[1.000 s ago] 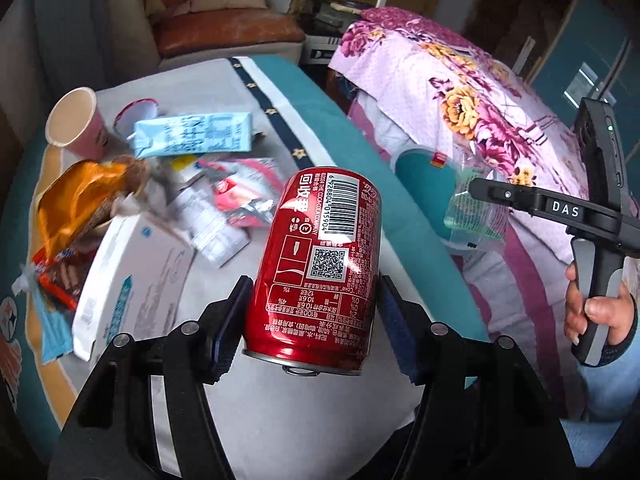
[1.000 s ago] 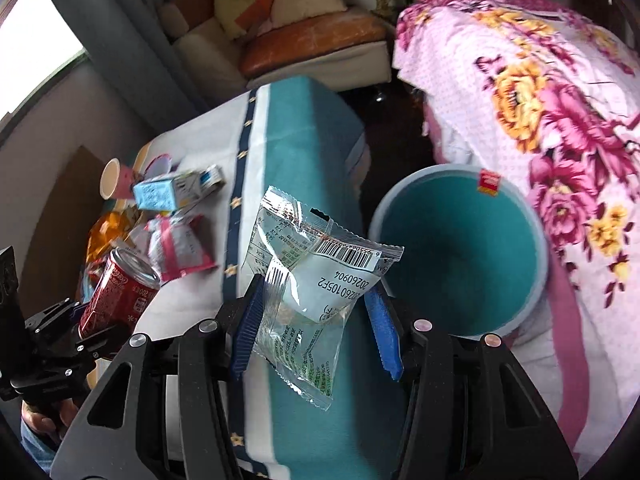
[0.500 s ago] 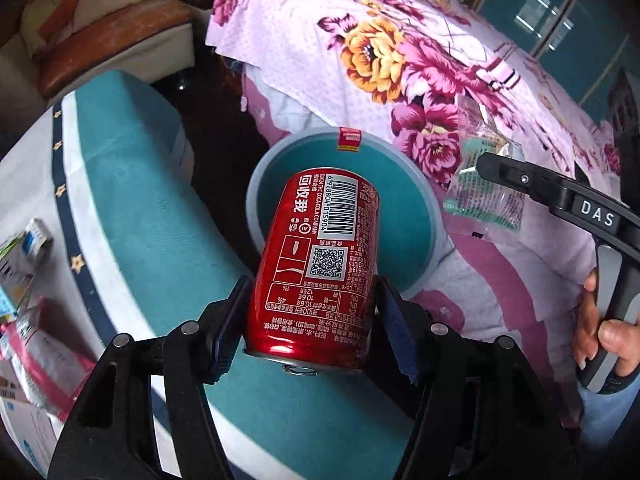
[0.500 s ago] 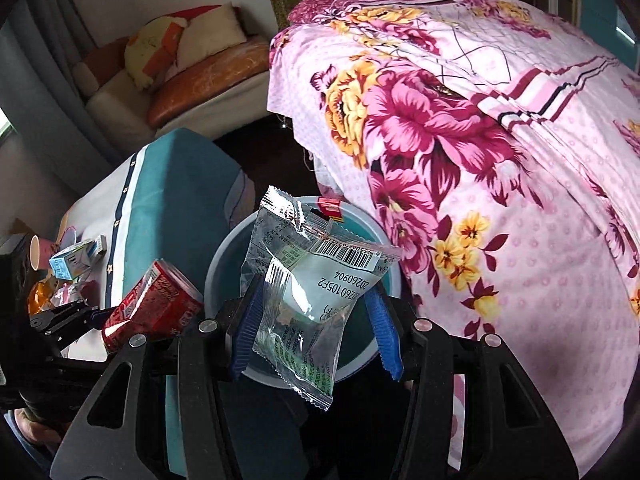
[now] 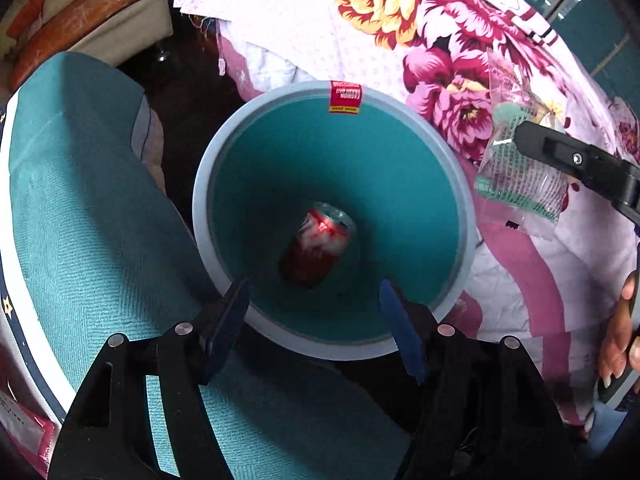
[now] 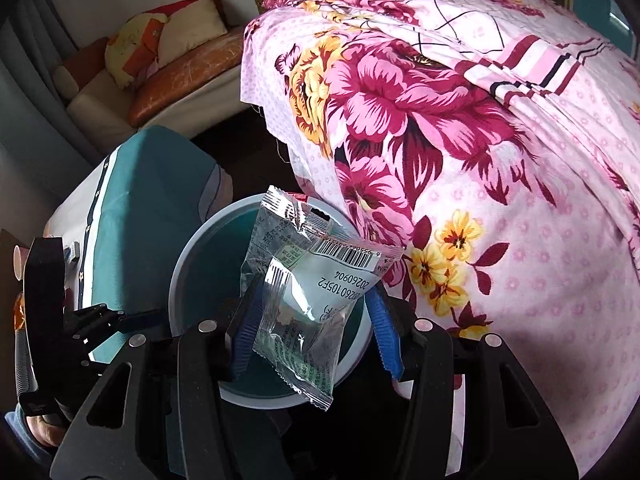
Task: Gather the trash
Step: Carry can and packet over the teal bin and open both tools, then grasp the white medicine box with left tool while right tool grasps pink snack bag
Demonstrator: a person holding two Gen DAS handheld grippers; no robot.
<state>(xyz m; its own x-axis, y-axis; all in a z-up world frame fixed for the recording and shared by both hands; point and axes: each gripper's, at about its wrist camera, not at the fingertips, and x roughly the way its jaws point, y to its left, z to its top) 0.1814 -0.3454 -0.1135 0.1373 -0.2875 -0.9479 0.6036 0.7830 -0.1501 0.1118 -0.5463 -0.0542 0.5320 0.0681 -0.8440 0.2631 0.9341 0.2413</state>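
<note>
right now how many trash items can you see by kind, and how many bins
red can, lying inside the bin: 1
clear plastic wrapper, held in the right gripper: 1
teal bin: 1
total: 3

Bin (image 5: 208,184): teal inside, grey rim (red-yellow sticker (image 5: 345,97)). Can (image 5: 320,240): red, silver top. Bedspread (image 6: 480,140): pink, magenta and yellow flowers. Wrapper (image 6: 304,292): clear, green print. Tablecloth (image 5: 80,220): teal.

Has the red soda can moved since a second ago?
Yes. The red can has left the open left gripper and now lies blurred inside the teal bin.
</note>
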